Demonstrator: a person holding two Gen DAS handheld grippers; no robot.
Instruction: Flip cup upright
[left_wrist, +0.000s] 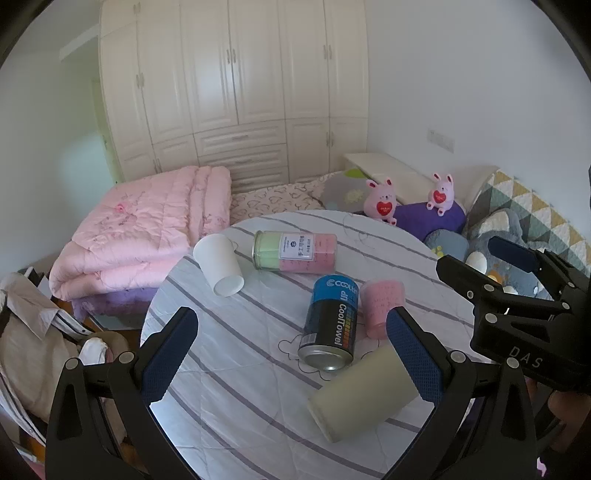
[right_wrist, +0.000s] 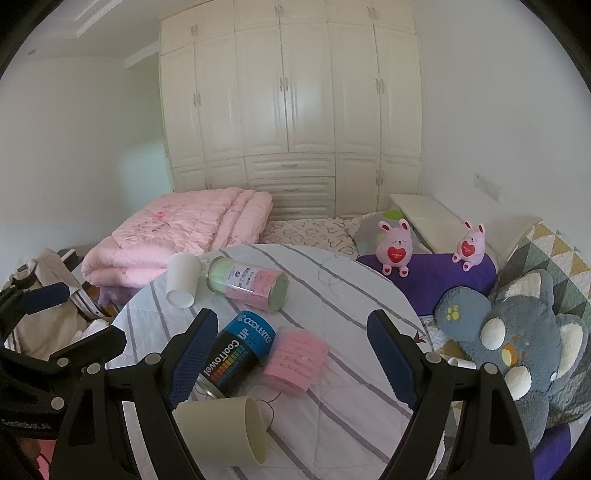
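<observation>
A cream cup (left_wrist: 364, 395) lies on its side at the near edge of the round striped table (left_wrist: 240, 369); in the right wrist view (right_wrist: 225, 428) its open mouth faces right. A white paper cup (left_wrist: 218, 264) lies on its side at the far left, also in the right wrist view (right_wrist: 181, 278). A pink cup (left_wrist: 380, 308) lies tipped beside a blue can (left_wrist: 330, 325). My left gripper (left_wrist: 291, 358) is open and empty above the table's near side. My right gripper (right_wrist: 290, 356) is open and empty above the pink cup (right_wrist: 295, 363) and the can (right_wrist: 238, 354); it also shows in the left wrist view (left_wrist: 476, 269).
A clear jar with green and pink contents (left_wrist: 294, 252) lies on its side at the table's far part. A folded pink quilt (left_wrist: 140, 229) lies on the bed behind. Plush toys (right_wrist: 517, 347) and pillows are to the right. Clothes (left_wrist: 40, 328) are piled at the left.
</observation>
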